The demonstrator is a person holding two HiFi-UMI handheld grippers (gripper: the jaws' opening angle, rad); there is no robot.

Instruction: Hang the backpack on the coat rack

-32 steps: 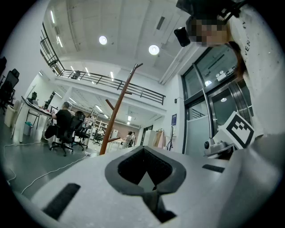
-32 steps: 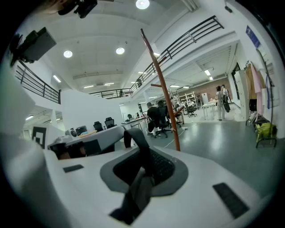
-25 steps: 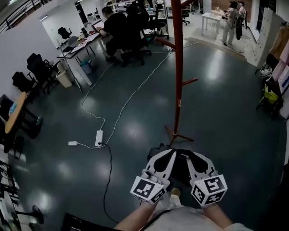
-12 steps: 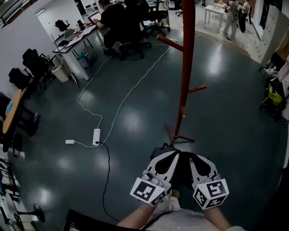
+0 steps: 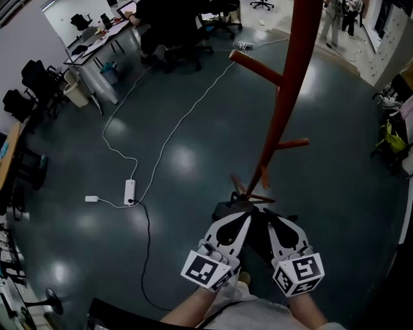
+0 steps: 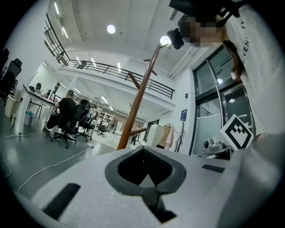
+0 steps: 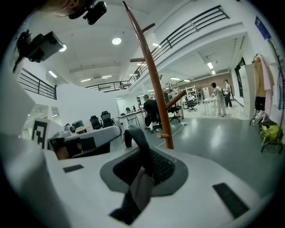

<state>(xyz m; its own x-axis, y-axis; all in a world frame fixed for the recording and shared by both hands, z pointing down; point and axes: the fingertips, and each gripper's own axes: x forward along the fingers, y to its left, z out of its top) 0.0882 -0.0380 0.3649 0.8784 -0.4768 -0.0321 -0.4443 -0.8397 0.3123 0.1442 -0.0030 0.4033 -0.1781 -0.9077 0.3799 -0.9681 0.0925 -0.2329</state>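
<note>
The left claw and the right claw sit side by side low in the head view, their tips angled toward each other over the black backpack. In the left gripper view the claw is drawn together with dark fabric filling the gap at its tips. In the right gripper view the claw is pinched on a black strap that loops up out of the mesh fabric. The backpack hangs between the two claws above the floor, not on any peg.

Just beyond the backpack stands the foot of the red-brown coat rack, which leans up through the view. One short peg sticks out low on its right and a longer peg higher on its left.

Farther left, a white power strip lies on the grey floor. A white cable runs from it toward a tabletop, where a seated person works.
</note>
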